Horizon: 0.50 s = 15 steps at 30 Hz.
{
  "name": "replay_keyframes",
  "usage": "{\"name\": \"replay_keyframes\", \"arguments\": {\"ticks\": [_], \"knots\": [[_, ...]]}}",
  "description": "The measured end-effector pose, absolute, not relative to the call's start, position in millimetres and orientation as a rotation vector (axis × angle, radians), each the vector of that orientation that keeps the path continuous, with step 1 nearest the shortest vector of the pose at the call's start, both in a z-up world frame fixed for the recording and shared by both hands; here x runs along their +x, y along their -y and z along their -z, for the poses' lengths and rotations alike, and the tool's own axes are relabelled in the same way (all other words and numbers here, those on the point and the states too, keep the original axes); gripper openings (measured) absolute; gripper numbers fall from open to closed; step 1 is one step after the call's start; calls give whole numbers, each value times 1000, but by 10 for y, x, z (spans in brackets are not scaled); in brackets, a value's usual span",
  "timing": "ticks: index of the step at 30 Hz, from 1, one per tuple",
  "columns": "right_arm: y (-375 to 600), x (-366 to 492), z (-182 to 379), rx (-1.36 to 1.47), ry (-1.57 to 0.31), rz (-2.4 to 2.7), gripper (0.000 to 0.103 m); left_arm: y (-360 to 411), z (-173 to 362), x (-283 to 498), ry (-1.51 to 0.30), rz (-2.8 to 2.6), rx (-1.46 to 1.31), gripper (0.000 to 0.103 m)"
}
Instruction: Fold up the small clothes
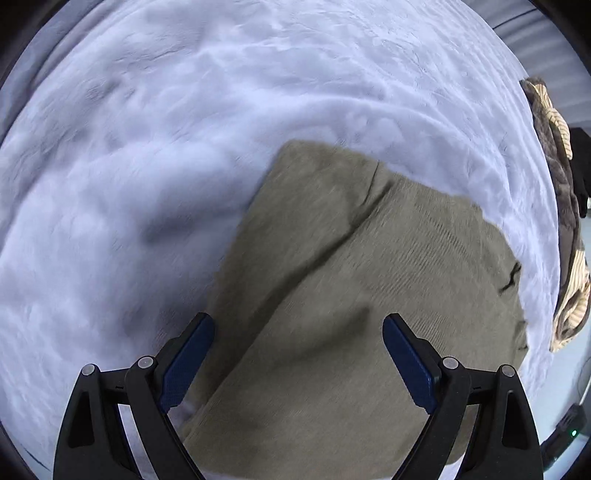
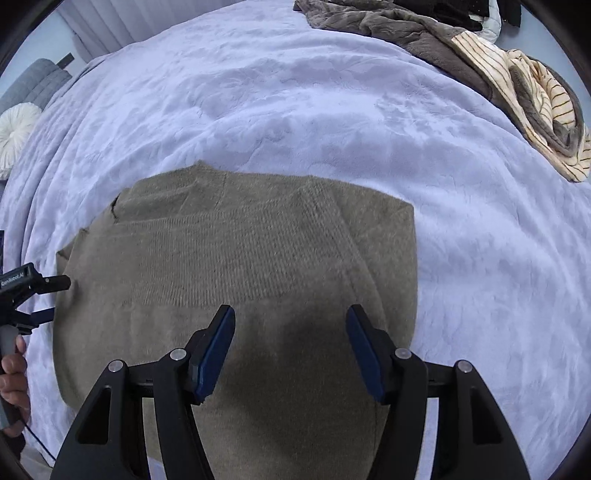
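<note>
Lilac blanket (image 2: pixel 332 110) carries your olive sweater (image 2: pixel 236 258); your left gripper (image 1: pixel 298 354) and right gripper (image 2: pixel 290 343) hover spread, empty, above it.

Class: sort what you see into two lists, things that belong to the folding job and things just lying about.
Job: olive knit sweater; left gripper, open; right gripper, open.
Lying about: brown and striped clothes pile; white round cushion; lavender blanket beneath.

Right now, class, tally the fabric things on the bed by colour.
Olive: 1, the sweater
Brown: 1, the blanket
Cream striped: 1, the garment
White: 1, the cushion
Lavender: 1, the cover
Total: 5
</note>
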State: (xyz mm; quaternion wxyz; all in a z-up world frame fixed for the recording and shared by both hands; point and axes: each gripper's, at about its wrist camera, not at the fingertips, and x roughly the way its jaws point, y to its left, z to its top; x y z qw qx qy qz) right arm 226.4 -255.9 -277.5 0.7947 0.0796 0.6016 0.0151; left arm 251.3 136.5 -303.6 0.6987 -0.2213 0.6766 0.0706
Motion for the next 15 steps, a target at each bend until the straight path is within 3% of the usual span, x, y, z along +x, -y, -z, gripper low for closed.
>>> {"name": "replay_keyframes", "arguments": {"ticks": [8, 15], "knots": [[2548, 1791, 3195, 92, -1455, -5, 66, -1184, 3120, 1683, -1600, -122, -63, 93], [3031, 1346, 2332, 103, -1331, 80, 66, -2181, 2248, 1363, -1469, -161, -231, 93]]}}
